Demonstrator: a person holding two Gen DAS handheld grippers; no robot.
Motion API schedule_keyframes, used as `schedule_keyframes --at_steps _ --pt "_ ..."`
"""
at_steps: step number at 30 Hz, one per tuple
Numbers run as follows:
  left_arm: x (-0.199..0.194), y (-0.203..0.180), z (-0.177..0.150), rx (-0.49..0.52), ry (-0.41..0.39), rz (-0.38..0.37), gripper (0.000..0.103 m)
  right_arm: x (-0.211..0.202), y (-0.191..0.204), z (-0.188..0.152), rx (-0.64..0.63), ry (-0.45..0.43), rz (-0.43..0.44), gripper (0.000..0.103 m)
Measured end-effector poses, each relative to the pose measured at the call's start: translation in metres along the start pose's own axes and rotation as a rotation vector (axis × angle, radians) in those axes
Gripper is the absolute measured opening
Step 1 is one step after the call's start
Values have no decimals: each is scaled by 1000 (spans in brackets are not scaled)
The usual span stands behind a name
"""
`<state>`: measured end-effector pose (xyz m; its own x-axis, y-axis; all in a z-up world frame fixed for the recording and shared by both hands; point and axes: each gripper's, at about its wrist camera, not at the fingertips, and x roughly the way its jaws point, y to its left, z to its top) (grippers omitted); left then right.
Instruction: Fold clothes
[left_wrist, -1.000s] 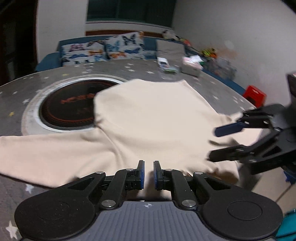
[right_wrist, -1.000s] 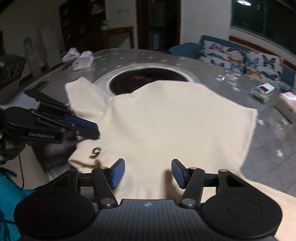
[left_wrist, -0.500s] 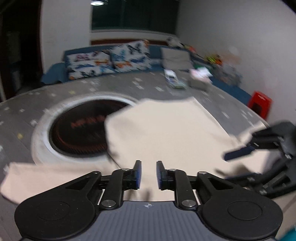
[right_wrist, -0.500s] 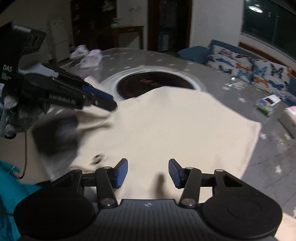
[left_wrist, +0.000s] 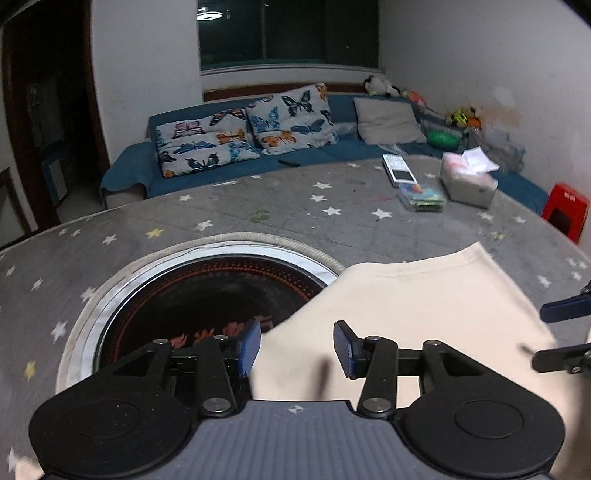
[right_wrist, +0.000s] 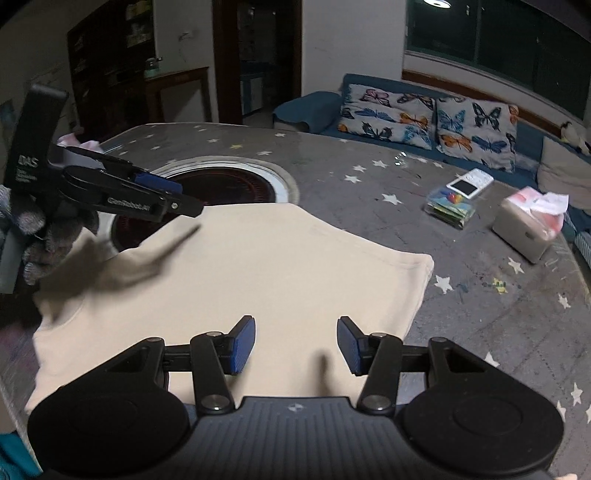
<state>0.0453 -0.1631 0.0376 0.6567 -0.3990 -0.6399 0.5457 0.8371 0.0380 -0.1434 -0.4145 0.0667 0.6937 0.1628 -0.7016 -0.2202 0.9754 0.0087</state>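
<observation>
Both your left tool (left_wrist: 296, 345) and right tool (right_wrist: 295, 345) hang open and empty over the cream shirt (right_wrist: 258, 273); grip matching edges beside the round hotplate (right_wrist: 218, 184), keeping layers flat.

— What do we see on the counter (left_wrist: 280, 206) at the upper right of the frame?

— We see a tissue box (left_wrist: 468, 181), a clear packet of coloured things (left_wrist: 421, 195) just beside it, and a white device (left_wrist: 398, 168) behind that. A round dark burner (left_wrist: 207, 299) sits at centre left.

— And beyond the counter?

— We see a blue sofa (left_wrist: 221, 166) with two butterfly cushions (left_wrist: 291, 120), a grey pillow (left_wrist: 388, 121), and a red stool (left_wrist: 564, 209) at the right edge.
</observation>
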Motion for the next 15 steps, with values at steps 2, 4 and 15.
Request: schedule_keyframes --at_steps 2,4,15 --pt "15 4 2 -11 25 -17 49 5 -4 0 10 6 3 50" --pt "26 8 3 -32 45 -24 49 11 -8 0 19 12 7 50" --pt "30 5 2 -30 32 -104 7 24 -15 -7 48 41 10 50"
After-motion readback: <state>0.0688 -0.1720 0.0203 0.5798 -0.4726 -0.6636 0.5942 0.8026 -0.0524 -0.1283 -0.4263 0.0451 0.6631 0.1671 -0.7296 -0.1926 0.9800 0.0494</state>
